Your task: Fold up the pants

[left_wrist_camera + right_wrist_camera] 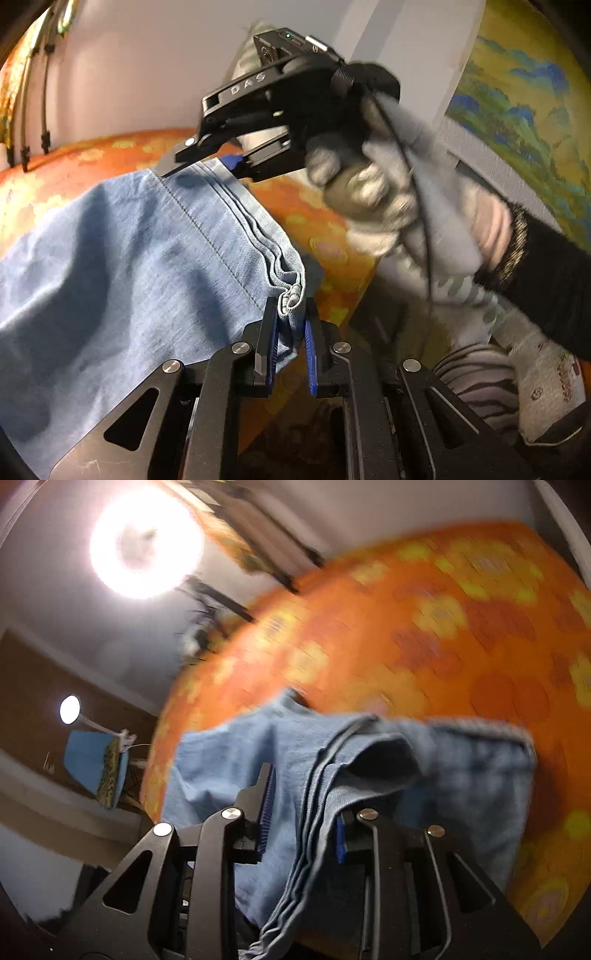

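Light blue denim pants (129, 258) lie on an orange flowered bedspread (92, 155). My left gripper (291, 310) is shut on a bunched corner of the hem at the bottom middle of the left wrist view. My right gripper (201, 164), held by a grey-gloved hand (369, 192), straddles the far corner of the same hem. In the right wrist view the right gripper (304, 790) has its jaws apart. The folded pants edge (461, 768) lies loose between them and drapes over the right finger.
The bedspread (443, 627) stretches far behind the pants. A landscape painting (517, 110) hangs on the right wall and cables (26, 110) run down at the left. A bright ring lamp (146, 542) and a blue chair (96, 768) stand beyond the bed.
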A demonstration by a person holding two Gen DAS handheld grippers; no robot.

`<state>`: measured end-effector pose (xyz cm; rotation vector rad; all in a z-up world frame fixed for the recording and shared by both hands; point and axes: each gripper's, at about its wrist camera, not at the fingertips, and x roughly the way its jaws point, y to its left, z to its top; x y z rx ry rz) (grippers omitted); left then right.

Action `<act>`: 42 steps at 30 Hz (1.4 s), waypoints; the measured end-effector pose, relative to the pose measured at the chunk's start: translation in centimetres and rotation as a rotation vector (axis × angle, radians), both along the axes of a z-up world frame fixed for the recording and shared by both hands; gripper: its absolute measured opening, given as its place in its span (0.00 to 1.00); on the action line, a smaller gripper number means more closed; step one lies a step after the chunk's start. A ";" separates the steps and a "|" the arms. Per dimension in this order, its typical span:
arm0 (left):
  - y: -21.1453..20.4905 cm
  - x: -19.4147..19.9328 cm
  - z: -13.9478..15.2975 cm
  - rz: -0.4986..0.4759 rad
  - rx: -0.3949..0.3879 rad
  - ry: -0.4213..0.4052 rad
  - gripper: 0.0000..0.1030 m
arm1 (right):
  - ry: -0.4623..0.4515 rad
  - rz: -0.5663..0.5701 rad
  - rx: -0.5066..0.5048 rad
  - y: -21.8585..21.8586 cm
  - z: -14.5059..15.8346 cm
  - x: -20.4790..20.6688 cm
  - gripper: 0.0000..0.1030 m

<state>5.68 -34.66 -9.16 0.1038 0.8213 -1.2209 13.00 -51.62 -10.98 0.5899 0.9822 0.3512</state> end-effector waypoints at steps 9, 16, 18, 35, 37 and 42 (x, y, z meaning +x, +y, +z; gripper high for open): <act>1.0 1.2 -0.3 0.014 -0.043 0.065 0.11 | -0.029 -0.112 0.243 -6.1 -1.7 -5.4 0.57; 1.2 0.0 0.2 -0.003 -0.024 0.028 0.11 | 0.036 -0.103 0.313 -4.8 -3.5 -1.7 0.57; 1.3 -0.2 0.2 -0.004 -0.017 0.015 0.11 | 0.078 -0.088 0.295 -3.4 -4.1 0.2 0.55; -3.9 2.2 -2.1 -0.016 0.028 0.073 0.11 | -0.213 0.027 -0.439 3.6 4.2 1.6 0.06; -4.8 1.6 -2.3 -0.029 0.052 0.058 0.12 | -0.113 -0.021 -0.447 2.0 2.5 2.9 0.11; -4.3 -1.0 -1.4 -0.092 0.076 0.004 0.23 | -0.017 -0.119 -0.461 -1.0 1.3 3.1 0.21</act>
